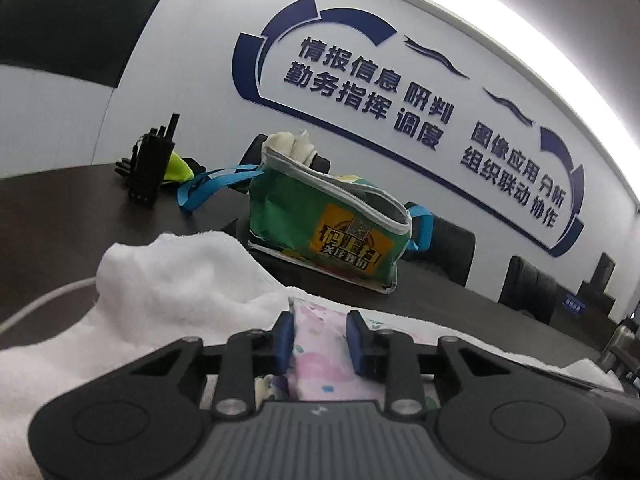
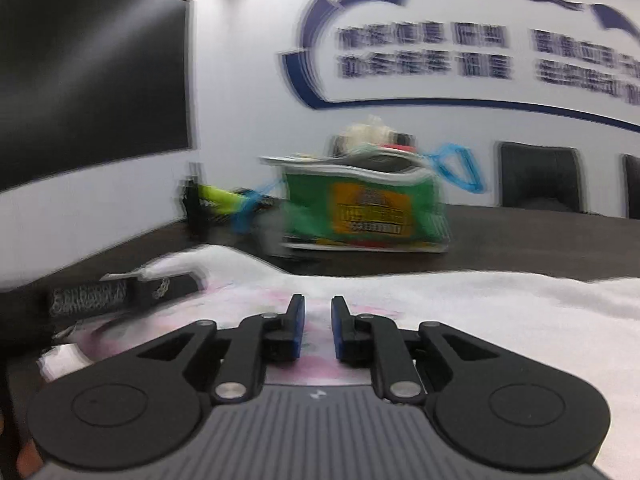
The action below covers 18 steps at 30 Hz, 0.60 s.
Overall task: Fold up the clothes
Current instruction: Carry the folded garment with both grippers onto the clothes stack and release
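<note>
A white fleecy garment (image 1: 180,276) with a pink floral inner side (image 1: 320,376) lies heaped on the dark table (image 1: 60,208). My left gripper (image 1: 321,332) is low over it. Its blue pads (image 1: 285,336) stand apart with a raised fold of the floral cloth loose between them. In the blurred right wrist view the same garment (image 2: 480,312) spreads across the front. My right gripper (image 2: 318,320) rests on its pink part. The jaws are nearly together, with a thin ridge of cloth pinched in the narrow gap.
A green zip bag (image 1: 328,224) with blue straps stands behind the garment, also seen as the green bag (image 2: 368,204). Black radios (image 1: 150,168) and a yellow-green cloth (image 1: 176,168) sit at the far left. Dark chairs (image 1: 528,288) line the lettered wall. A white cable (image 1: 40,304) curves at left.
</note>
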Available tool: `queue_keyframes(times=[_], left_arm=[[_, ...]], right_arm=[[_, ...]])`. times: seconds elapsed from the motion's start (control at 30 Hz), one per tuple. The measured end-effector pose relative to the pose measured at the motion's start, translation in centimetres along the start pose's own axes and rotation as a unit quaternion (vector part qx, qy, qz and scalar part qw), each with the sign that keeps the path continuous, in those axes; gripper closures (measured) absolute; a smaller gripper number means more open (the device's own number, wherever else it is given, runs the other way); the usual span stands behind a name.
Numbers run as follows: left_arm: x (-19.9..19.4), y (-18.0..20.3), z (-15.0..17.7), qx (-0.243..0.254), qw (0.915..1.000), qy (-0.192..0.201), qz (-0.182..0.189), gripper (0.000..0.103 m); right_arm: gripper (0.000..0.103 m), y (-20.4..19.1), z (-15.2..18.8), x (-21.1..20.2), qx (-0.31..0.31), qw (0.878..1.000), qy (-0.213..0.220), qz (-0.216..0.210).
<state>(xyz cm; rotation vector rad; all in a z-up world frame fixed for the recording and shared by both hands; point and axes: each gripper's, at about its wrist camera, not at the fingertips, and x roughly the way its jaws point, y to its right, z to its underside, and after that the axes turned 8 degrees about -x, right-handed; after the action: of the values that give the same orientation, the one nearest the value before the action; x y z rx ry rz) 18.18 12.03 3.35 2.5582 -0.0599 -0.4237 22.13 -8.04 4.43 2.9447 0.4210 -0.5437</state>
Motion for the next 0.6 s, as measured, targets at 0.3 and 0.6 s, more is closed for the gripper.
queue_keyframes(times=[0.3,0.6], left_arm=[[-3.8,2.1,-3.7,0.025,0.9982,0.015,-0.052,0.073],[-14.7,7.7,1.5,0.129,0.9858,-0.090,-0.060,0.033]], right_arm=[[0.062,3.6,-3.0,-9.3,0.024,0.998,0.051,0.041],[0.029,4.7,0.7,-19.6,-0.009,1.000,0.002,-0.022]])
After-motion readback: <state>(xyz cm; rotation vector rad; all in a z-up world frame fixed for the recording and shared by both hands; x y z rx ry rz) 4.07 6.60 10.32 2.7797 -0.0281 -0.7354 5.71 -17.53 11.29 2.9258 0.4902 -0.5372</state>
